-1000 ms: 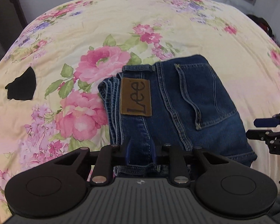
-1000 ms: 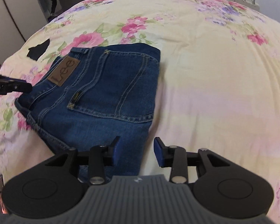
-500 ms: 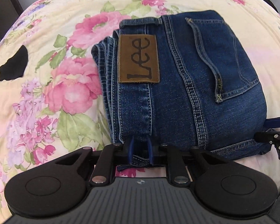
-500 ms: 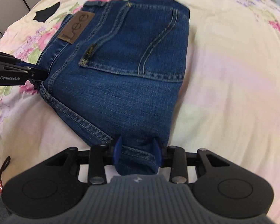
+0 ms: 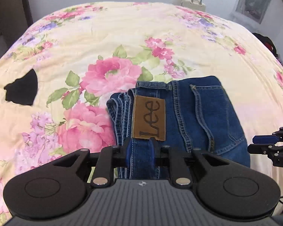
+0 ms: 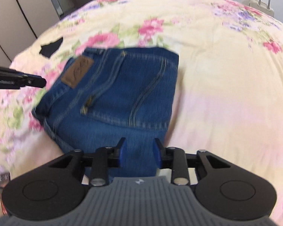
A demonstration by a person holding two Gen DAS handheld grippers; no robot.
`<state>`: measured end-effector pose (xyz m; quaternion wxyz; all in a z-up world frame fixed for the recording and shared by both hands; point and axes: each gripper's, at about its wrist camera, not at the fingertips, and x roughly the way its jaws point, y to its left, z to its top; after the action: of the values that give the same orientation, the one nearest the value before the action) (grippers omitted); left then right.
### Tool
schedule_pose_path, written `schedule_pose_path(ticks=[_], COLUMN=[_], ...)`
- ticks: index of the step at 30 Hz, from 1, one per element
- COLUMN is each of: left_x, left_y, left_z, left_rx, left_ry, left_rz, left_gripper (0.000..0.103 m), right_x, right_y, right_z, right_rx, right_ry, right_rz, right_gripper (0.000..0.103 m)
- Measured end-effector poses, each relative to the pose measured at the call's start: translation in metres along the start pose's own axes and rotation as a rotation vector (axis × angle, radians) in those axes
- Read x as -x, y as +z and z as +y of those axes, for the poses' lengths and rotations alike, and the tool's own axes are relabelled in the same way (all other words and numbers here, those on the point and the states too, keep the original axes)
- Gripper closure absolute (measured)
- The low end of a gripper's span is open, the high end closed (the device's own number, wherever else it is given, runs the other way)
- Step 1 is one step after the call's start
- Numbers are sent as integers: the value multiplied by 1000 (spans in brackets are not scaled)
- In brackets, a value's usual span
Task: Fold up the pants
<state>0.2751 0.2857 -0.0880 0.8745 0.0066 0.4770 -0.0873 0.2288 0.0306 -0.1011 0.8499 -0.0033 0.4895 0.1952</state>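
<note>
- The jeans [image 5: 181,116] lie on the bed [image 5: 160,30] already folded into a compact stack; folding looks nearly done.
- The left claw [image 5: 141,151] clenches the near denim edge.
- The right claw [image 6: 139,154] is closing around the other near corner.
- Likely left: settle and let go.

bedroom | floral bedspread [image 5: 122,28] | wardrobe doors [image 6: 18,9] | suitcase [image 5: 194,0]

Right-wrist view motion-blurred; leather patch [image 6: 77,72] lettering unreadable there.
</note>
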Motion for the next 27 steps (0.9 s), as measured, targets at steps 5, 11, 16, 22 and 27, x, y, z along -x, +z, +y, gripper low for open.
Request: schedule_pose_path(ticks=[5, 11, 16, 22, 27], left_x=[-37, -14, 59, 171, 231], left_y=[-13, -1, 15, 10, -25], left_z=[4, 2, -12, -57, -100], left_rx=[9, 12, -32, -82, -90], left_ry=[59, 85, 109, 199, 276], left_rz=[73, 60, -61, -320, -480], left_gripper=[83, 83, 82, 52, 25], right_x=[-32, -25, 18, 123, 207], right_y=[7, 8, 16, 19, -6], right_z=[5, -2, 3, 21, 45], right_rx=[-9, -31, -46, -22, 15], right_ry=[-6, 1, -13, -21, -72], right_rz=[48, 49, -36, -248, -457], right_gripper=[79, 79, 68, 47, 22])
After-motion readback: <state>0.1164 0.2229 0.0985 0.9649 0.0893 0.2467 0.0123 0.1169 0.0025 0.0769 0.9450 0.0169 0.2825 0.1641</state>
